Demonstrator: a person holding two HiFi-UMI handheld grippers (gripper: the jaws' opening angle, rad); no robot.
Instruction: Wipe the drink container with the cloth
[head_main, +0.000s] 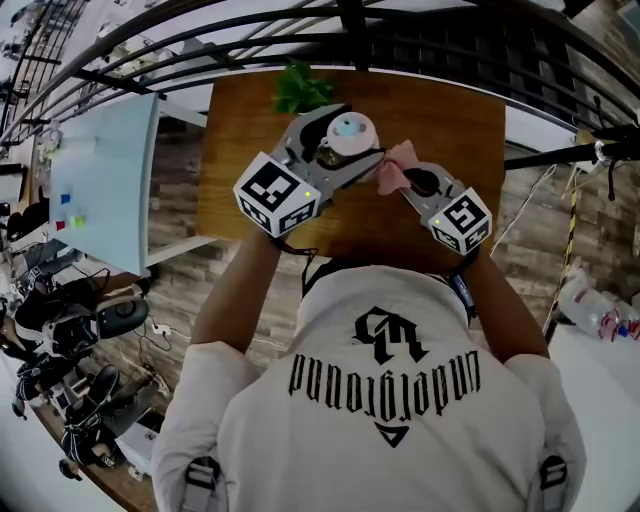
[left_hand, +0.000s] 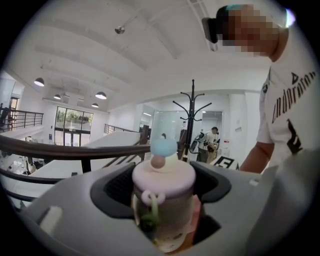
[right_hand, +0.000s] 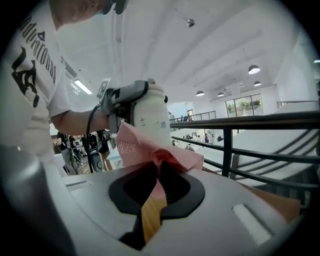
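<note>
A person in a white T-shirt (head_main: 390, 400) stands at a wooden table (head_main: 450, 120) with a gripper in each hand; the left gripper (head_main: 340, 148) is clamped on a bottle (head_main: 352, 132), its jaws closed on the body just under the pale pink lid (left_hand: 163, 175); the lid carries a blue knob (left_hand: 164, 146), and a green loop (left_hand: 151, 212) hangs from it down the bottle's front; the bottle stands roughly upright over the middle of the table's far half, though no view shows whether its base rests on the wood or is lifted clear.

The right gripper (head_main: 420, 183) pinches a pink cloth (head_main: 393, 172), its jaws nearly together on a bunched fold, the rest of the cloth fanning out past the tips; in the head view the cloth sits just beside the bottle on its right, between the two grippers, and appears to lie against the bottle's side; the left gripper view shows a strip of pink pressed at the bottle's lower right; the right gripper view shows the cloth in front of the white bottle body, hiding its base.

A green plant (head_main: 300, 88) sits at the table's far edge, just behind the left gripper; a dark railing (head_main: 300, 45) curves beyond the table; a black coat stand (left_hand: 192, 120) rises in the hall behind the bottle in the left gripper view.
</note>
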